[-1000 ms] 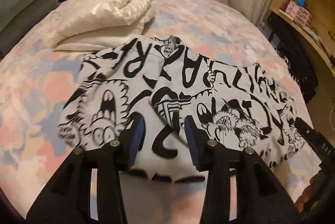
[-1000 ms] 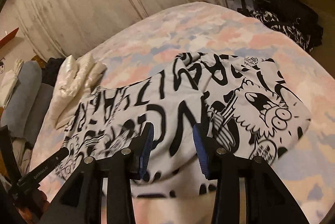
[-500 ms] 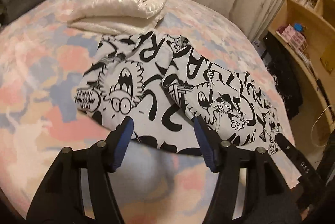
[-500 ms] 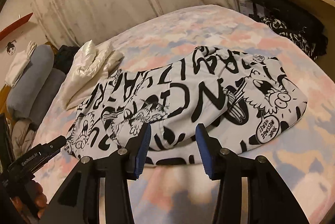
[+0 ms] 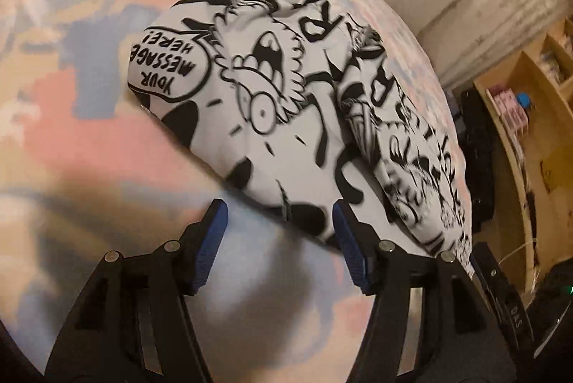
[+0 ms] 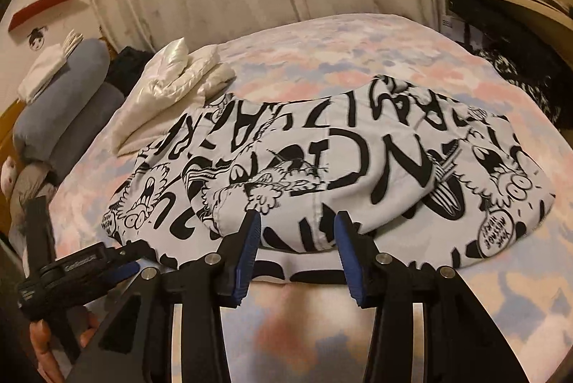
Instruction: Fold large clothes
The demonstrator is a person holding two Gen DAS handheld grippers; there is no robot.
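A white garment with black cartoon print (image 5: pixel 293 118) lies folded flat on the bed, sleeves folded in; it also shows in the right wrist view (image 6: pixel 322 168). My left gripper (image 5: pixel 279 240) is open and empty, low at the garment's near left edge. My right gripper (image 6: pixel 295 250) is open and empty, just short of the garment's near hem, near its middle. The left gripper's body shows at the lower left of the right wrist view (image 6: pixel 78 272).
The bed (image 6: pixel 322 340) has a pastel pink and blue cover. A folded cream jacket (image 6: pixel 172 78) lies beyond the garment. Grey pillows (image 6: pixel 61 111) lie at far left. Wooden shelves (image 5: pixel 530 118) and dark clothes (image 6: pixel 519 78) stand at right.
Both grippers have pulled back off the garment toward its near edge. The left gripper has swung left and dropped low. Both jaws have opened wider.
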